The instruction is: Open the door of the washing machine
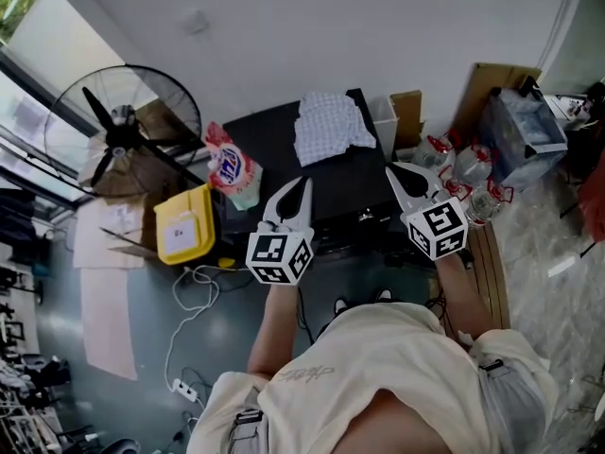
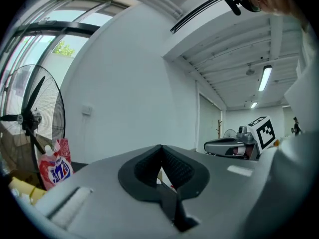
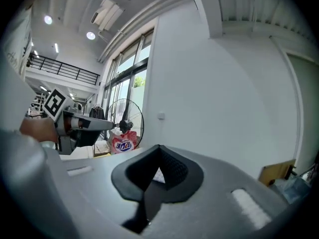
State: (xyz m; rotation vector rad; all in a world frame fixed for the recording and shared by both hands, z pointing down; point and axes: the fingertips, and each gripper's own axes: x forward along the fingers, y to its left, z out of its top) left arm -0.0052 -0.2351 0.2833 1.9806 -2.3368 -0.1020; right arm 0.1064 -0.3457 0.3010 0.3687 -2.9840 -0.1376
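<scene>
Black washing machine (image 1: 274, 140) below left claw (image 1: 302, 183), right claw (image 1: 395, 174)

White wall (image 1: 284, 26), black fan (image 1: 121, 132), grey floor (image 1: 57, 339)

left hand-held gripper (image 1: 303, 182): jaws together, empty | right hand-held gripper (image 1: 391, 170): jaws together, empty | both seemingly level

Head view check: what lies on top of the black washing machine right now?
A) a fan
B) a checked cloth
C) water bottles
B: a checked cloth lies crumpled on the black top of the washing machine, towards the wall.
</scene>
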